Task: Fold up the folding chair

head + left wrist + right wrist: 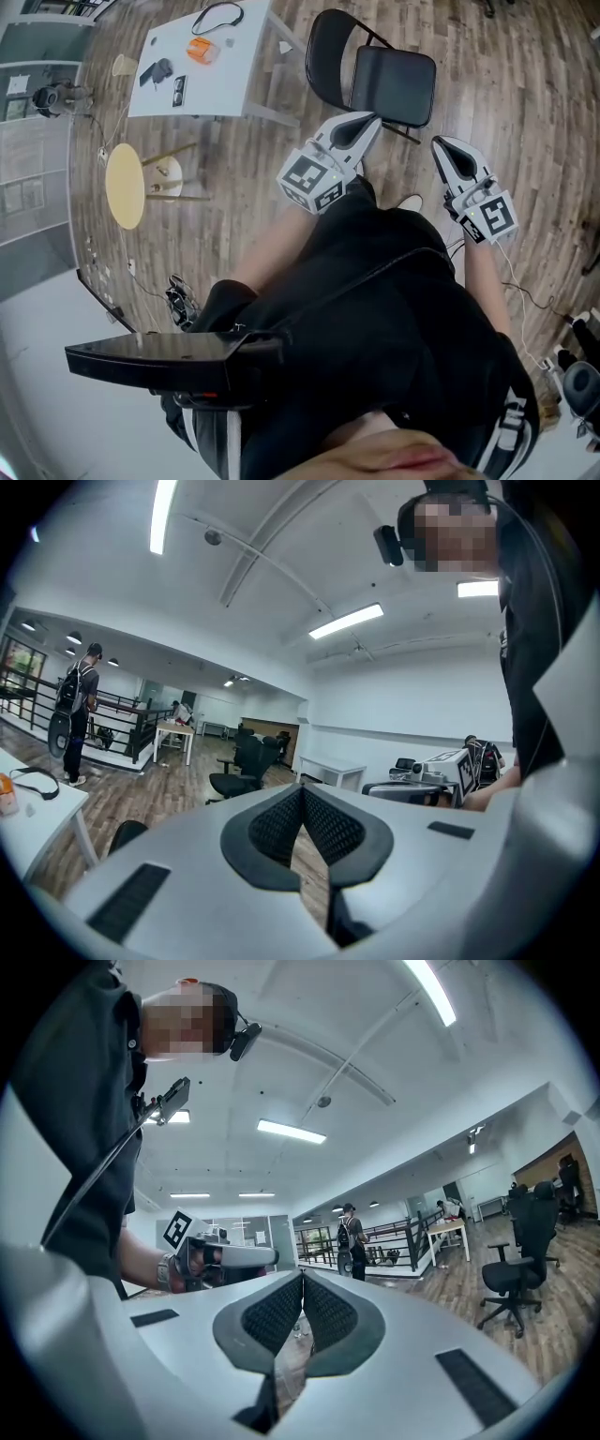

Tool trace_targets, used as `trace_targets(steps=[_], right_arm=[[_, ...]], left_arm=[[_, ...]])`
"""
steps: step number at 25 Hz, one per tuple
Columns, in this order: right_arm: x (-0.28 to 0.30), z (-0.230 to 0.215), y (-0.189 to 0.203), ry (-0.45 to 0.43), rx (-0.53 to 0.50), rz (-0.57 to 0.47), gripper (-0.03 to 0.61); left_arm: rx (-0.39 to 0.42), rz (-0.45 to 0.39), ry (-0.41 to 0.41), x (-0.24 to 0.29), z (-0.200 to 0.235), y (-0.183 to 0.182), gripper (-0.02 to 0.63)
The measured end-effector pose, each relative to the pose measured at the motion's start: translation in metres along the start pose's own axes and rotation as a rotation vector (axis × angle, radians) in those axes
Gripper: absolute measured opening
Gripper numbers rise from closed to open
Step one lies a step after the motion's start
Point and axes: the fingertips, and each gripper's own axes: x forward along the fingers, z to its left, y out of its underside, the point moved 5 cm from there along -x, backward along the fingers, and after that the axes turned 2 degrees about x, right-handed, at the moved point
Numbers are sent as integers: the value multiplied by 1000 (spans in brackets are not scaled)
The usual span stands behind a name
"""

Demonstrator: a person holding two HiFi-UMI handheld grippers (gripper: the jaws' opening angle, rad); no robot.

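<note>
The black folding chair (375,77) stands unfolded on the wood floor ahead of me, its seat flat and its round backrest on the left. My left gripper (371,119) is shut and empty, and its tip hangs just short of the seat's near edge. A little to the right of the chair, my right gripper (439,144) is also shut with nothing in it. In the left gripper view the closed jaws (302,795) point level across the room, with the right gripper (452,769) off to the side. The right gripper view shows its closed jaws (302,1281) and the hand-held left gripper (225,1256).
A white table (225,80) stands left of the chair and carries an orange object (201,51), a cable loop and small dark items. A round wooden stool (126,186) lies further left. Black office chairs (239,766) and a standing person (77,710) are further off in the room.
</note>
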Motion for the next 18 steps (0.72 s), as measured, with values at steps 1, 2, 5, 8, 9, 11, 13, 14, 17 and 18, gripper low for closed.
trace_targets(steps=[1, 2, 5, 8, 9, 11, 13, 14, 17, 18], right_arm=[[5, -1, 2, 0, 3, 5, 12], [12, -2, 4, 0, 4, 12, 12], [36, -5, 7, 6, 4, 29, 12], [63, -11, 6, 30, 9, 41, 12], [73, -13, 6, 36, 11, 46, 12], [95, -17, 8, 46, 16, 61, 12], [117, -23, 11, 59, 25, 80, 12], [128, -25, 13, 67, 30, 87, 12], [158, -30, 15, 88, 36, 98, 12], [167, -32, 15, 93, 34, 101, 12]], left_arm=[[-3, 0, 2, 0, 5, 1, 5], [-7, 0, 5, 0, 11, 3, 5], [-18, 2, 18, 0, 36, 7, 5], [-33, 3, 34, 1, 68, 8, 5], [-37, 3, 41, 1, 79, 7, 6], [-42, 3, 56, 1, 102, 5, 5], [-48, 5, 71, 1, 126, 4, 6], [-50, 7, 76, 0, 138, 4, 6], [-54, 15, 86, -3, 173, 5, 6], [-54, 18, 89, -3, 184, 5, 6]])
